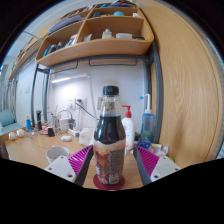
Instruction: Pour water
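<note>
A plastic bottle [110, 138] with a black cap, dark liquid and a printed label stands upright on a round red coaster [110, 183] on the wooden table [30, 150]. My gripper [113, 160] is open, and the bottle's lower half stands between its fingers. The left magenta pad [82, 157] is close against the bottle's side. A narrow gap shows between the bottle and the right pad [147, 160]. The bottle rests on its own base.
A white cup [57, 154] sits left of the fingers. Behind the bottle stand a white spray bottle [128, 128] and a bluish bottle [147, 124]. A wooden shelf [95, 45] with items hangs overhead, and clutter lines the back left of the table.
</note>
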Demonstrator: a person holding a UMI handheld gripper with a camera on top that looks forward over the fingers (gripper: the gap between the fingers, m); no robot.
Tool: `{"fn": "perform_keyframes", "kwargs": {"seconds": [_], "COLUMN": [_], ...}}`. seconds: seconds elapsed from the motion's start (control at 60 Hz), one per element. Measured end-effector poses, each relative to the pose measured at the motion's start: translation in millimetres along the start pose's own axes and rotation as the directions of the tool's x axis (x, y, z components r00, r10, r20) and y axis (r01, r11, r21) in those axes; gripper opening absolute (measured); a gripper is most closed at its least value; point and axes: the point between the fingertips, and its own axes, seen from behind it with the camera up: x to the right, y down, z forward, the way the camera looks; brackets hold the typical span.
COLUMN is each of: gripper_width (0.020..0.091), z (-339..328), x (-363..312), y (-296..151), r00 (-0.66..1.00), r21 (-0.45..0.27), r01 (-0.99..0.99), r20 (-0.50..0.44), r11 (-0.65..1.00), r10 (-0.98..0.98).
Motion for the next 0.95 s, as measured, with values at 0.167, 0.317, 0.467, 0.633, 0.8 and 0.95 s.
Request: {"fn": "perform_keyframes", "kwargs": {"seconds": [0.167, 0.317, 0.467, 0.633, 0.8, 0.95], "gripper_width": [0.0827, 0.0835, 0.0840, 0.0842, 0.0841, 0.0840], "z": [-43, -81, -107, -126, -137, -139], "x": [11, 0, -27, -47, -63, -67], "y": [14, 29, 22, 6, -3, -6], "r00": [0.991, 0.972, 0.969, 0.971, 0.975, 0.973], "r21": [-0.043, -0.113, -0.109, -0.062, -0.039, -0.027], "r01": [-0.048, -0.070, -0.116, -0.094, -0.071, -0.084], "r20": [-0.131, -0.231, -0.232, -0.228, -0.214, -0.216], "r11": [0.998, 0.991, 0.987, 0.994, 0.997, 0.996], "r10": [0.042, 0.043, 0.088, 0.077, 0.061, 0.077]}}
